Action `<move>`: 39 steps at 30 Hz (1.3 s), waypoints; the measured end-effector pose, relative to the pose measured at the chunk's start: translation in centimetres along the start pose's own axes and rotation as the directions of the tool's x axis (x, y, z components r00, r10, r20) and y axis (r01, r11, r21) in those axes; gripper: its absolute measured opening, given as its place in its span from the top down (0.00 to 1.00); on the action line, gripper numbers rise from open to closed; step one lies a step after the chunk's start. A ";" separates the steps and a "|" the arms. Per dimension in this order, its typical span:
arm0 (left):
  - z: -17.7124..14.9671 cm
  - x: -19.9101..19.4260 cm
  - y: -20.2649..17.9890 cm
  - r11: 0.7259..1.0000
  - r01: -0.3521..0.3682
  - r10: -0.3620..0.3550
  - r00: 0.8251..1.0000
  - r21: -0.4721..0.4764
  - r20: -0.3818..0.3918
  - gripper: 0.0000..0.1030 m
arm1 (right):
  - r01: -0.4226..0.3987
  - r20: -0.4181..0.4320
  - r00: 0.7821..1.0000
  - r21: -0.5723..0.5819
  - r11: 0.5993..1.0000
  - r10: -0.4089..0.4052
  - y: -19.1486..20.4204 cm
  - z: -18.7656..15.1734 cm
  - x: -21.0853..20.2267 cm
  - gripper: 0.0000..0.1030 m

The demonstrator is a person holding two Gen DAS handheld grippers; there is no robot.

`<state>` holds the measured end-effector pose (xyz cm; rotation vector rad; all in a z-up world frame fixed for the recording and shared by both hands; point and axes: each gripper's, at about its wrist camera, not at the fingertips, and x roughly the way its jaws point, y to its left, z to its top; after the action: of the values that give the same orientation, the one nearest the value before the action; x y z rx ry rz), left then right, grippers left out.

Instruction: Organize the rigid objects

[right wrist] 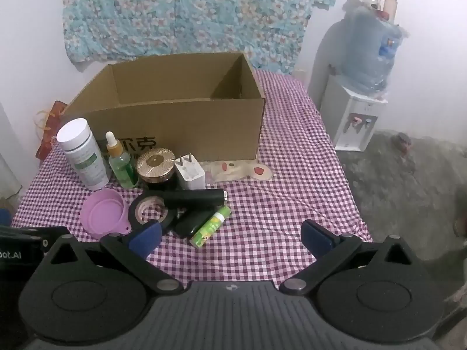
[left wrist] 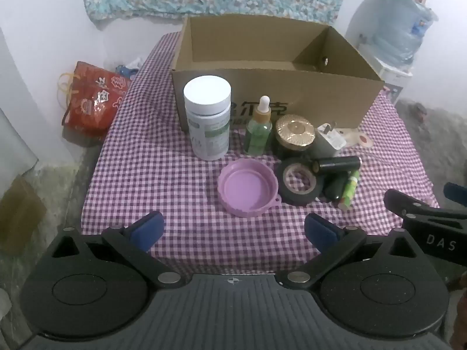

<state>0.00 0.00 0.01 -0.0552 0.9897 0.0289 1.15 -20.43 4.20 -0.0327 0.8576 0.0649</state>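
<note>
Both claws, left gripper (left wrist: pixel 232 230) and right gripper (right wrist: pixel 230 237), gape wide, nothing held; pill bottle (left wrist: pixel 207 118), dropper bottle (left wrist: pixel 259 129), purple lid (left wrist: pixel 248 187), tape roll (left wrist: pixel 300 181) sit just before the cardboard box (left wrist: pixel 292 93).

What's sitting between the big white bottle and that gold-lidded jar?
A small green dropper bottle stands between the white bottle and the gold-lidded jar. Both wrist views show it.
</note>
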 end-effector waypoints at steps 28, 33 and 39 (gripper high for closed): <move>0.0 -0.6 0.4 1.000 -0.002 0.002 1.000 -0.005 0.009 0.00 | -0.051 0.002 0.999 -0.016 0.999 0.051 0.2 0.0 -0.7 0.00; -0.1 -0.6 0.3 1.000 -0.003 0.003 1.000 -0.004 0.010 0.00 | -0.051 0.004 0.999 -0.023 0.998 0.051 0.4 0.0 -0.7 0.00; -0.1 -0.6 0.3 1.000 -0.002 0.002 1.000 -0.003 0.009 0.00 | -0.052 0.004 0.999 -0.025 0.998 0.052 0.3 0.0 -0.7 0.00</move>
<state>-0.45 0.26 0.48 -0.0568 0.9807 0.0325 0.66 -20.14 4.73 -0.0333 0.8528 0.1241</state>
